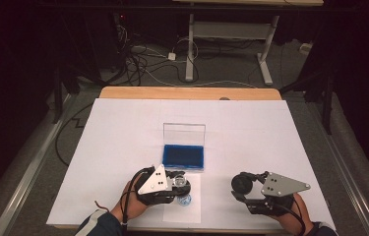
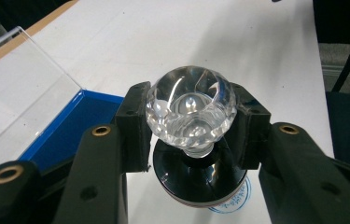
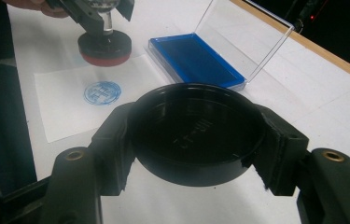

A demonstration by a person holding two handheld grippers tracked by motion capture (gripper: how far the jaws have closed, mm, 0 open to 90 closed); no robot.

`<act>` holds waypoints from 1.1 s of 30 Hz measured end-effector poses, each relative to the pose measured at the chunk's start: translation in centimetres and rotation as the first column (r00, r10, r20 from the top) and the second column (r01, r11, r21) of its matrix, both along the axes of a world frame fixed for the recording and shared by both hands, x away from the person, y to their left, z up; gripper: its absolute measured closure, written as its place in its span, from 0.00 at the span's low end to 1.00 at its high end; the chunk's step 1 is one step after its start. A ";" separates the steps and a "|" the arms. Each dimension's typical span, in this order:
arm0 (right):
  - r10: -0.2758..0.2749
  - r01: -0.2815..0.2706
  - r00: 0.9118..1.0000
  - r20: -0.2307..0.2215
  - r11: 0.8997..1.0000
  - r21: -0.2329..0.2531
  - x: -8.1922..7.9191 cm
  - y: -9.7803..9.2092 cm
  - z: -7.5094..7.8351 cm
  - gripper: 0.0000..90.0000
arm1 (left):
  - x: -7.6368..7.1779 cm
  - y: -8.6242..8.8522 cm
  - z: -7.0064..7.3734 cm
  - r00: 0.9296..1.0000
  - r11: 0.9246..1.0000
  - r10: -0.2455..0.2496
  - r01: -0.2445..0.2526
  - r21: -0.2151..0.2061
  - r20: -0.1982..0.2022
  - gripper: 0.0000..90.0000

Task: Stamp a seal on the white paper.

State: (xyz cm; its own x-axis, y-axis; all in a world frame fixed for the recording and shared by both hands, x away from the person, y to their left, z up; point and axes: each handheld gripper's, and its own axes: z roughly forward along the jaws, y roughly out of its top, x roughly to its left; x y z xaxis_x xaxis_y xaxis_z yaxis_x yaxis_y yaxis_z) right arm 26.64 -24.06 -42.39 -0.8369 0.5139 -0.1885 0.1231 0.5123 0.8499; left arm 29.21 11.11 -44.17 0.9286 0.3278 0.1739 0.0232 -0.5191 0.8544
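Dark room: grey floor, tangled cables (image 1: 138, 59), white desk frame (image 1: 229, 37) behind. Wooden surface (image 1: 189, 93) under a white sheet (image 1: 123, 142). Ink pad (image 1: 183, 156), blue, clear lid upright, centre. Paper slip (image 1: 190, 206) with blue print (image 1: 185, 200), near edge. Left gripper (image 1: 174, 183): fingers clamped on stamp (image 2: 191, 114), over the slip. Right gripper (image 1: 245, 189): fingers clamped on black cap (image 3: 196, 135), well right.

One stamp (image 2: 191, 116), one black cap (image 3: 196, 135), one blue ink pad (image 1: 183, 156), one paper slip (image 3: 93, 98) bearing one blue imprint (image 3: 101, 92).
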 end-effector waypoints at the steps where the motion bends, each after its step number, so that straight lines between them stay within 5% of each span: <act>1: 0.000 0.000 1.000 -0.001 1.000 0.001 0.0 0.0 0.0 0.42 | 0.0 0.1 0.1 1.000 1.000 0.003 -0.003 -0.006 -0.001 0.61; 26: -0.007 0.007 1.000 0.015 1.000 0.013 -0.1 -0.3 0.3 0.42 | -0.1 2.9 2.1 0.996 0.994 0.084 -0.082 -0.079 0.032 0.60; 33: -0.007 0.006 1.000 0.017 1.000 0.014 -0.1 -0.4 0.4 0.42 | -0.1 3.6 2.2 0.994 0.992 0.103 -0.100 -0.071 0.040 0.60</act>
State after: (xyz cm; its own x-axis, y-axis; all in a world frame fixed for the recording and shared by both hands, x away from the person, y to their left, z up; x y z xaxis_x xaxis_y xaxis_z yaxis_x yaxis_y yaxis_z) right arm 26.52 -24.43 -42.03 -0.8302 0.5221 -0.1957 0.1117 0.4996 0.8590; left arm 29.11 14.72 -41.98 0.8820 0.4326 0.1870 0.0352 -0.4562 0.8892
